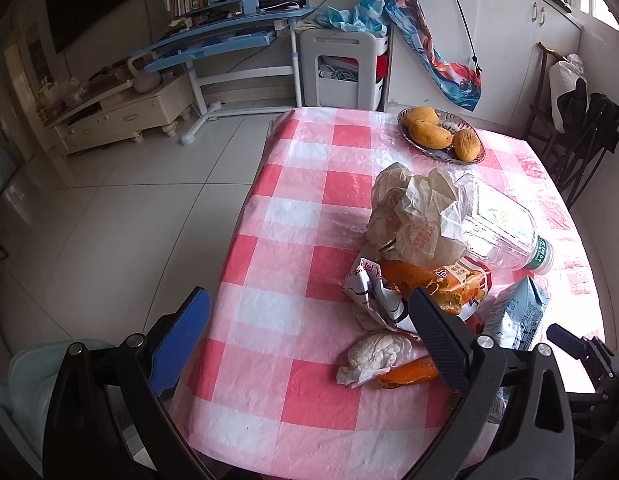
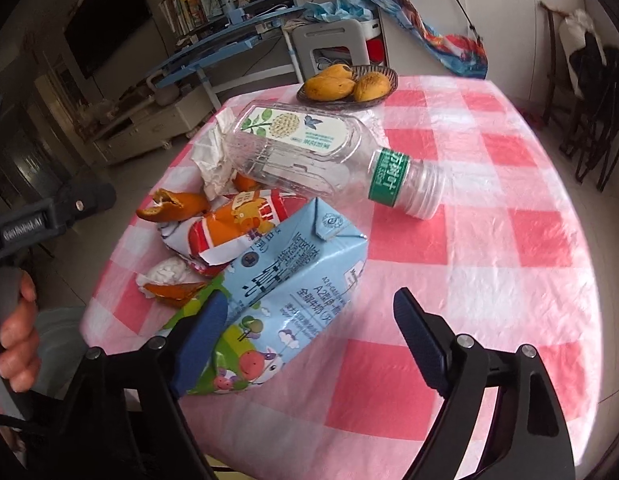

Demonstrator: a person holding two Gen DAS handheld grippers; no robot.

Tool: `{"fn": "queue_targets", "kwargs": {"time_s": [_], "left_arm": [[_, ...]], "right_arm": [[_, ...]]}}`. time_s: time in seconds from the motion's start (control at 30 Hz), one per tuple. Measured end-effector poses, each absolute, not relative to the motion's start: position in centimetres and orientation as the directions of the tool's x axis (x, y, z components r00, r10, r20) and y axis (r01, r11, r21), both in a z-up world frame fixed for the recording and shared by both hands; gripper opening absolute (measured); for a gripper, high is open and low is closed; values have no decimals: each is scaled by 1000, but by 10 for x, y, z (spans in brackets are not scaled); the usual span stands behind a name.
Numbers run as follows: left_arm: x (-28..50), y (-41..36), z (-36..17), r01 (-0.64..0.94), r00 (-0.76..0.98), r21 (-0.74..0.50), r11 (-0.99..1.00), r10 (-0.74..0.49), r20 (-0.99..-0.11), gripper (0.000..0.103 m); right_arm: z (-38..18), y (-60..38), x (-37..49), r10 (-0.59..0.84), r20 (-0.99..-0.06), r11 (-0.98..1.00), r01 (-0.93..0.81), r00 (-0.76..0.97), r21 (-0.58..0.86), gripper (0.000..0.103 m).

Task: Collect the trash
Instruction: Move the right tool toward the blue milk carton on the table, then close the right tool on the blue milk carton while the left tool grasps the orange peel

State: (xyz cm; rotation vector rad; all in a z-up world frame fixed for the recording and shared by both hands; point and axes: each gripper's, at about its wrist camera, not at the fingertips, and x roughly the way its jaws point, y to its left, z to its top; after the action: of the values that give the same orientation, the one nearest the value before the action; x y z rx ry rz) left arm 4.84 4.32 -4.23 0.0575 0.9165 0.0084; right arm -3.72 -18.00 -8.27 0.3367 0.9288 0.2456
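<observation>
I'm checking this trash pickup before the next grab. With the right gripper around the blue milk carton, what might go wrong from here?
1. The right gripper is open, with only its blue finger near the milk carton; closing now may pinch one corner and let it twist free.
2. The carton sits near the table edge, so a nudge might push it off.
3. The uncapped plastic bottle lies on its side and may roll if bumped.

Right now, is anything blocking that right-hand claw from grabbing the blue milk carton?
Nothing visible. The right gripper has its jaws open, and the milk carton already lies partly between them, beside the blue finger. The plastic bottle lies farther back, clear of it.
</observation>
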Motion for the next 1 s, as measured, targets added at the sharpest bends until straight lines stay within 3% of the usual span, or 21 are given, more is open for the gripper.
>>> {"fn": "queue_targets", "kwargs": {"time_s": [0.2,0.4,0.53,0.63,0.73,1.0], "left_arm": [[47,41,-46,44,606,57,997,18,-795,96],[40,29,-42,149,613,20,989,-76,-786,95],[31,2,-52,287,583,69,956,-117,-804,83],[24,-13,-63,345,569,137,928,-91,-817,71],[20,-16,-66,374,568,162,913,-88,-819,66],[10,-26,-77,490,531,187,851,-121,-839,50]], "right_arm": [[-90,-162,-28,342,-757,924,-49,556,380,83],[-86,-172,-32,320,-774,935,-50,546,351,79],[-80,-187,-41,283,-784,950,-52,552,307,75],[-86,-202,-42,341,-764,915,-9,547,402,75],[-88,-202,-39,422,-723,863,1,547,505,75],[-87,-171,-36,369,-764,911,-41,530,411,76]]}}
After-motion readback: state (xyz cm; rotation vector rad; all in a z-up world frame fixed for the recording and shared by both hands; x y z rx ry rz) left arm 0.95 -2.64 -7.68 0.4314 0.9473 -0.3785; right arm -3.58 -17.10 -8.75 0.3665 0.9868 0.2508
